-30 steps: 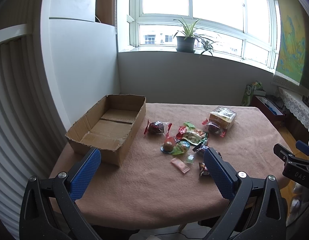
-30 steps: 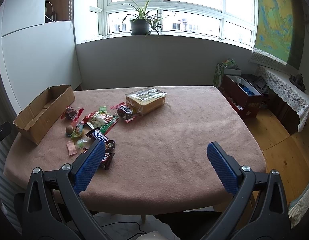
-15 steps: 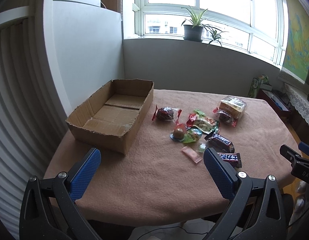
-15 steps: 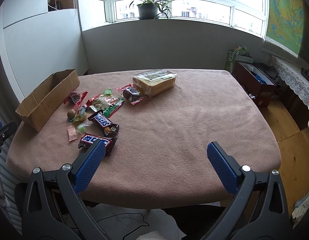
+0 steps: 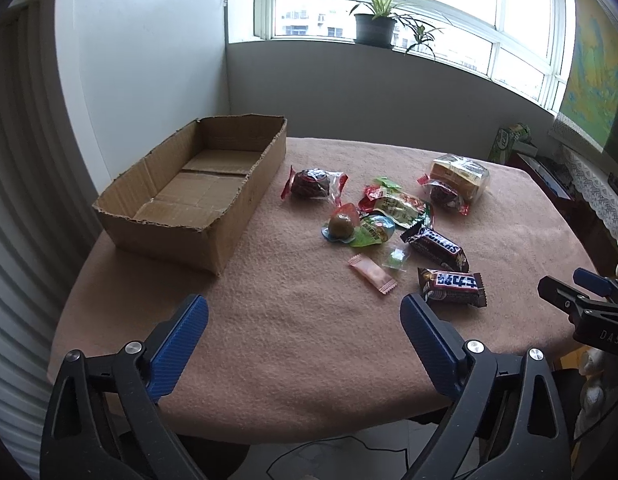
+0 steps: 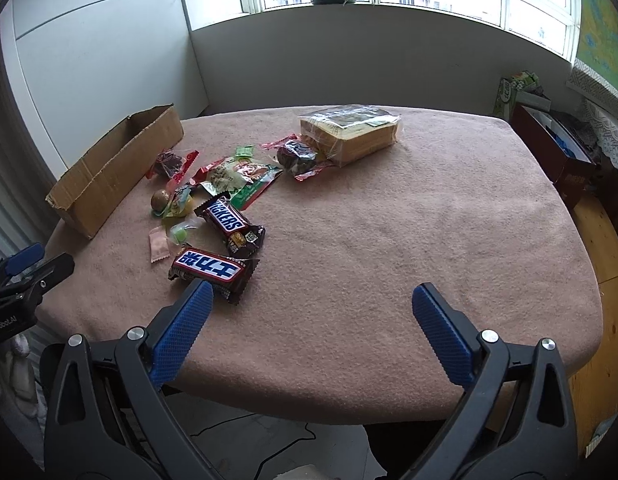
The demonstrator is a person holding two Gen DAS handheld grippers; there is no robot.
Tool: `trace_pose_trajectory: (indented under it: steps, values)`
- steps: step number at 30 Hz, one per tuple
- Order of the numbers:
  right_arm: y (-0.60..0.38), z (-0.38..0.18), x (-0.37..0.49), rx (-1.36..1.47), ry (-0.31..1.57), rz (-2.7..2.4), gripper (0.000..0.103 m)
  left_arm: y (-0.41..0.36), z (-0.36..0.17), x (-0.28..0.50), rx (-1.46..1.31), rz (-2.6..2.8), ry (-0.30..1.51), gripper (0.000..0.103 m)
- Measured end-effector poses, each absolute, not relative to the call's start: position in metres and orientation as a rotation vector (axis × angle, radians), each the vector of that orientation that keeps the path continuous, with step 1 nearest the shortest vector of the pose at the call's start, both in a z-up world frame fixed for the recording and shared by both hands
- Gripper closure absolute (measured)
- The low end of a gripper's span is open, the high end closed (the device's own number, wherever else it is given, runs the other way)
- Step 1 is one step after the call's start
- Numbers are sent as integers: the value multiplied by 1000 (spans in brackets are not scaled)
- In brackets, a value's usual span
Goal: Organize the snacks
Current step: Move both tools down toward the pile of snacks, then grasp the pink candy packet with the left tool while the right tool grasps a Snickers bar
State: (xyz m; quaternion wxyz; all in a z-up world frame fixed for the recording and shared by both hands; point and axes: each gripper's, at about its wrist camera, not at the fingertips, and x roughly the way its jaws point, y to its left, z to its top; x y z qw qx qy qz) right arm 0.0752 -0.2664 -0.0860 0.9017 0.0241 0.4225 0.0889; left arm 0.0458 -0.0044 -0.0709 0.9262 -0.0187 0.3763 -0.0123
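Observation:
An empty cardboard box [image 5: 169,240] [image 6: 113,168] stands at the table's left. Snacks lie scattered to its right: two Snickers bars [image 5: 435,246] [image 5: 453,286] [image 6: 211,268], a pink sachet [image 5: 373,278], a green packet [image 5: 401,208], a brown egg-shaped sweet [image 5: 341,224], two dark cakes in red wrappers [image 5: 313,184] [image 6: 297,156] and a clear pack of sliced cake [image 5: 461,174] [image 6: 351,132]. My left gripper [image 5: 303,308] hovers over the near edge, its jaws closing with nothing between them. My right gripper [image 6: 312,290] is open and empty, its left finger just before the nearest Snickers bar.
A pinkish-brown cloth [image 6: 389,220] covers the table. Bare cloth fills its right half and near side. A white wall panel [image 5: 149,80] stands behind the box. A potted plant [image 5: 375,28] sits on the windowsill. Boxes [image 6: 549,140] stand on the wooden floor at right.
Both grippers have dropped and tipped down toward the table, so the box and snacks look nearer. The Snickers bars, hidden behind the left gripper's finger before, now show.

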Motion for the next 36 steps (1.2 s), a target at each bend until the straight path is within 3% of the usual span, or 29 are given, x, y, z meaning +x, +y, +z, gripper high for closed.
trace_pose_trajectory:
  steps: [6,7,11,13,19,30,36]
  values:
    - [-251,-89,114,-1,958,327,12,-16,-82,68,-57,-116,842,23]
    - [-247,-91,121,-8,973,352,13,-18,-83,73,-61,-131,861,30]
    - [-237,-99,148,-39,1030,415,26,-27,-95,96,-75,-181,939,38]
    - [-234,-104,160,-44,1061,441,29,-30,-102,108,-78,-198,982,51]
    - [-218,-113,182,-82,1130,528,39,-35,-116,131,-96,-216,1067,57]
    - [-192,-121,196,-188,1149,567,43,-51,-123,147,-21,-219,1112,63]
    - [-186,-125,202,-217,1159,568,47,-50,-123,150,35,-206,1113,73]
